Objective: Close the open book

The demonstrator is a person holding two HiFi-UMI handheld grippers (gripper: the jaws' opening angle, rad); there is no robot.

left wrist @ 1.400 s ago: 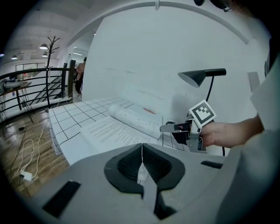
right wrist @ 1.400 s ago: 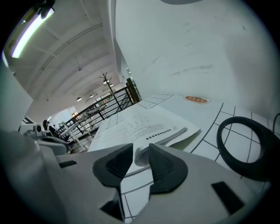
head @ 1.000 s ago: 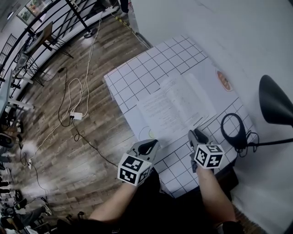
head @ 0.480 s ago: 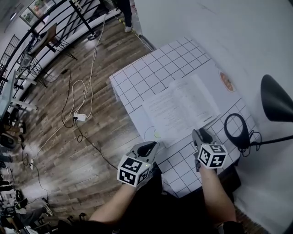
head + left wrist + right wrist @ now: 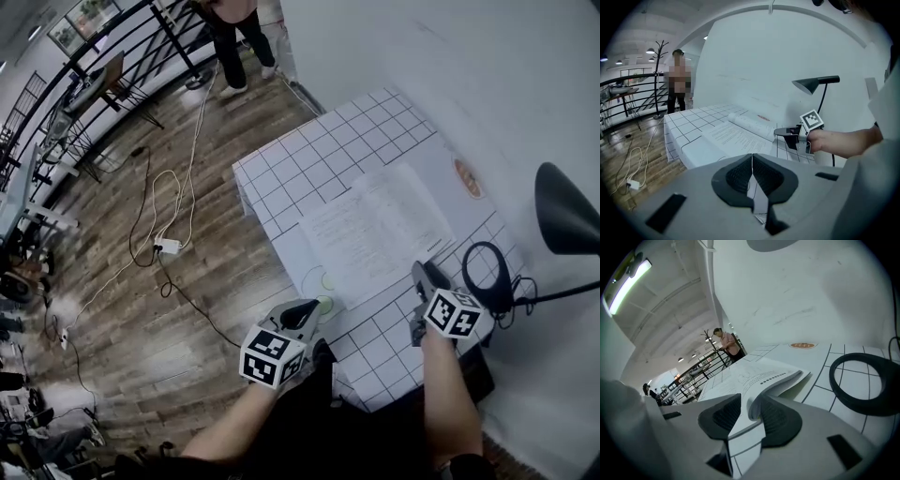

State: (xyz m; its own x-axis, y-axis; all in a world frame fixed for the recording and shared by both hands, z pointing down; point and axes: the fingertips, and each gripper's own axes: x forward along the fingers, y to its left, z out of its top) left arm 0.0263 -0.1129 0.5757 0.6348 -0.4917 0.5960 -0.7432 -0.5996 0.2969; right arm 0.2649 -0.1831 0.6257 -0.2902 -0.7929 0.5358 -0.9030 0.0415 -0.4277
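Observation:
The open book (image 5: 375, 230) lies flat on the grid-pattern table (image 5: 309, 159), its printed pages facing up. My right gripper (image 5: 422, 272) is at the book's near right corner. In the right gripper view the jaws (image 5: 750, 416) stand apart, and the edge of the book's right-hand page stack (image 5: 759, 376) reaches in between them. My left gripper (image 5: 305, 309) hovers at the table's near left edge, short of the book, shut with nothing held. In the left gripper view, its jaws (image 5: 752, 161) meet in a thin line, with the book (image 5: 740, 133) and right gripper (image 5: 783, 132) beyond.
A black desk lamp (image 5: 567, 220) stands at the right, its ring base (image 5: 486, 272) close beside my right gripper. A round orange mark (image 5: 466, 178) lies beyond the book. A person (image 5: 230, 28) stands on the wooden floor, where cables (image 5: 155, 244) trail left of the table.
My right gripper has shifted right along the book's near edge and rolled a little. The left gripper has drifted slightly back from the table edge. A person has walked into view at the top.

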